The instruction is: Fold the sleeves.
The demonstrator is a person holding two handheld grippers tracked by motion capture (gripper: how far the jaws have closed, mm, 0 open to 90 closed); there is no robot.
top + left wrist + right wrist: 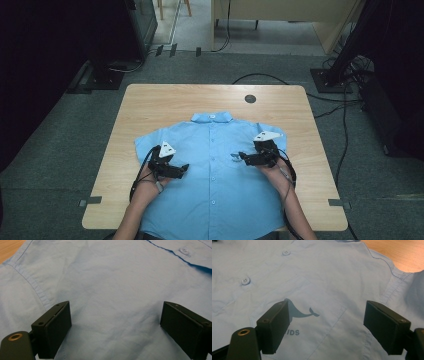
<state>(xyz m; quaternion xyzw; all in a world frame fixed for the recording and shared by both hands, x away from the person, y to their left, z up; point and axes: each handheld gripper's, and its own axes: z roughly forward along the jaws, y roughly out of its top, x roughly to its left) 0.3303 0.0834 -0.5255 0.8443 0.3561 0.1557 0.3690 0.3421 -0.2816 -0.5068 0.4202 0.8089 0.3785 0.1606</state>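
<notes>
A light blue short-sleeved shirt [212, 165] lies flat and buttoned on the wooden table [150, 102], collar toward the far edge. My left gripper [183, 170] rests over the shirt's left chest, jaws wide apart above bare cloth [112, 290] with nothing between them. My right gripper [243, 157] sits over the chest pocket, open, its jaws framing a dark whale print [302, 311] on the pocket. A white button [245, 280] of the placket shows to the left in the right gripper view.
A dark round hole [250, 98] sits in the table near its far edge. Bare wood [397, 252] lies beyond the shirt's sleeve. Cables [345, 110] run across the grey floor to the right of the table.
</notes>
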